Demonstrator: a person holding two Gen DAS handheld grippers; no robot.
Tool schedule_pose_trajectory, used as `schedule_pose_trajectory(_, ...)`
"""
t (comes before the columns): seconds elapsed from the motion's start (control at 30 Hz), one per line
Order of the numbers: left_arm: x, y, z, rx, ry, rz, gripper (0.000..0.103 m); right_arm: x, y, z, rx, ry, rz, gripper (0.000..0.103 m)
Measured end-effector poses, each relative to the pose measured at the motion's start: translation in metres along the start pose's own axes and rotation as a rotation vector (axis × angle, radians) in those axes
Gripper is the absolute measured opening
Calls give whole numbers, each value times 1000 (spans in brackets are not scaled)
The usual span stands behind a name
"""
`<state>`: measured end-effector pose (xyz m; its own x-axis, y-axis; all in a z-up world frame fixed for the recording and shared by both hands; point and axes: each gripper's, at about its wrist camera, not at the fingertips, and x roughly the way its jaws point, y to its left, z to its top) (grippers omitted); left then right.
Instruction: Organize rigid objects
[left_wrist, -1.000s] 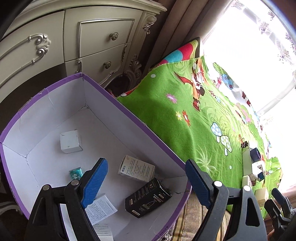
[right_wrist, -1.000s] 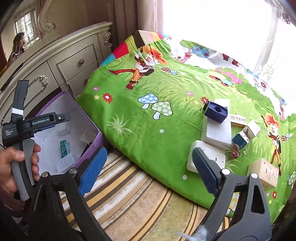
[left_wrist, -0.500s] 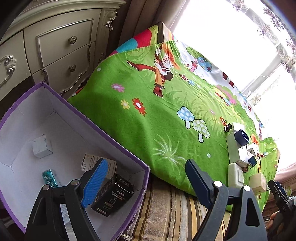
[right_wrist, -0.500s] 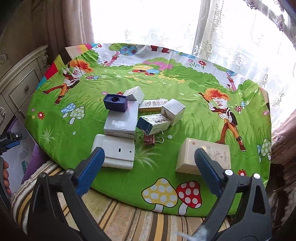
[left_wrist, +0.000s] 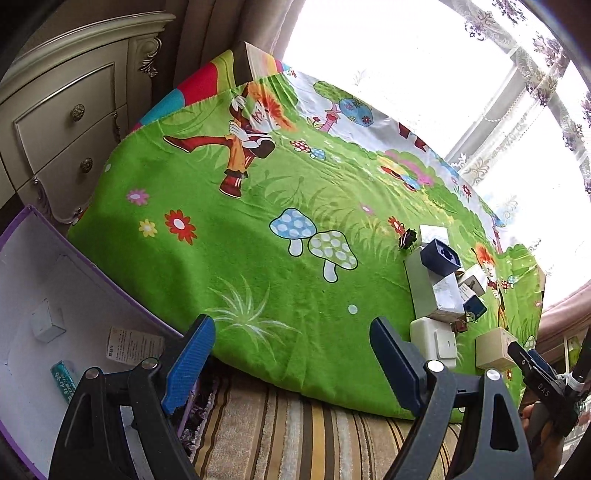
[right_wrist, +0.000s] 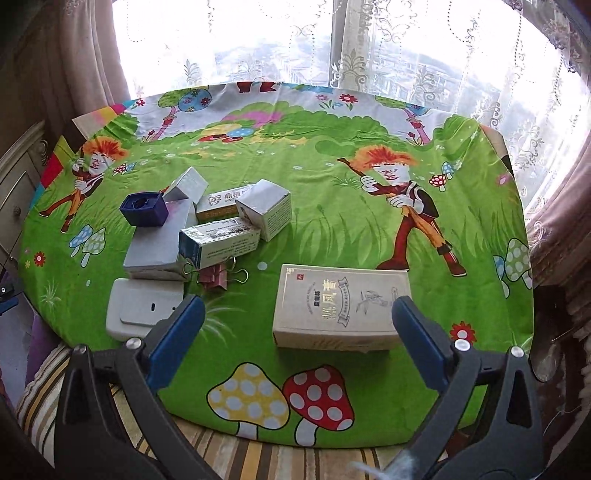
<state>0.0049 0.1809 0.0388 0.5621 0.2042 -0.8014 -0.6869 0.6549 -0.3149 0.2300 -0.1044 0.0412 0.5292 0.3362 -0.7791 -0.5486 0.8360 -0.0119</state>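
My right gripper (right_wrist: 297, 302) is open and empty, its jaws spread wide either side of a beige tea box (right_wrist: 340, 310) lying flat on the green cartoon cloth (right_wrist: 325, 236); the pads do not touch it. To the left is a cluster: a white switch plate (right_wrist: 144, 310), a grey flat box (right_wrist: 159, 243), a navy box (right_wrist: 144, 210), a long blue-and-white carton (right_wrist: 218, 240), a white cube box (right_wrist: 266, 210) and binder clips (right_wrist: 218, 277). My left gripper (left_wrist: 291, 323) hangs open and empty over the striped rug, between the purple box (left_wrist: 48, 236) and the table edge.
The purple box holds a small white box (left_wrist: 46, 325), a teal packet (left_wrist: 64, 380) and a printed carton (left_wrist: 133, 345). A cream dresser (left_wrist: 66, 122) stands behind it. Curtains and a bright window (right_wrist: 369, 55) back the table. A striped rug (left_wrist: 295, 435) runs along the table's near edge.
My left gripper has swung right, away from above the purple box to the table edge. My right gripper has swung right to the beige tea box, and its jaws have widened a little.
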Motion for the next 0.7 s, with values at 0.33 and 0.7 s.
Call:
schedule_pose_trajectory(0.33,21,-85,15,177,1,-85,88,21,-23,-3,48,35,-3,102)
schedule_pose_trajectory(0.7,64,-163,30,344,12,-82,89,35,-33,-5,63,50,8,102)
